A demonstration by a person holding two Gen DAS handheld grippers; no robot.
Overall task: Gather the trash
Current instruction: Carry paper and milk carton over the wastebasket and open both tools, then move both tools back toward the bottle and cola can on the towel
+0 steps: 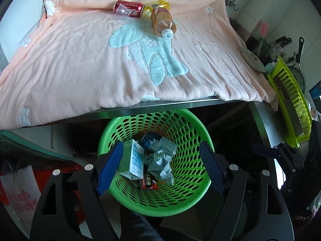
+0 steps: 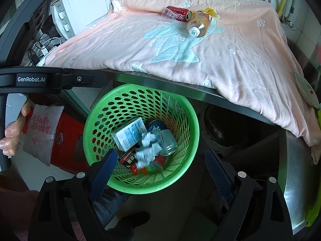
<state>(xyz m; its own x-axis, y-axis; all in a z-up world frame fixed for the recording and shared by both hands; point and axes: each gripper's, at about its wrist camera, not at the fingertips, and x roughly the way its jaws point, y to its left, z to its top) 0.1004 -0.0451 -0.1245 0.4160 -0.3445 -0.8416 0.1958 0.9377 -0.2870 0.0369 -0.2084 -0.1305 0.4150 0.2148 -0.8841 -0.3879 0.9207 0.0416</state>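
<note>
A green perforated basket [image 1: 186, 138] [image 2: 180, 108] stands on the floor below the table's front edge. In it lie a milk carton [image 1: 133, 161] [image 2: 130, 134], a blue and white can [image 1: 155, 140] [image 2: 162, 134], crumpled paper [image 1: 162, 165] [image 2: 148, 150] and a red and black wrapper [image 2: 127, 158]. My left gripper [image 1: 160, 166] is open and empty above the basket. My right gripper [image 2: 160, 170] is open and empty over the basket's near rim. On the pink blanket [image 1: 80, 64] [image 2: 230, 64] lie a red cola can [image 1: 129, 9] [image 2: 177, 13], a plastic bottle [image 1: 163, 21] [image 2: 198, 25] and a yellow wrapper [image 1: 160, 4].
A lime dish rack [image 1: 289, 100] with a knife and a plate [image 1: 252, 59] sit at the table's right. A white appliance [image 2: 80, 14] stands at the left. A red container with a white label [image 2: 46, 132] stands left of the basket. The table has a steel edge [image 1: 180, 104].
</note>
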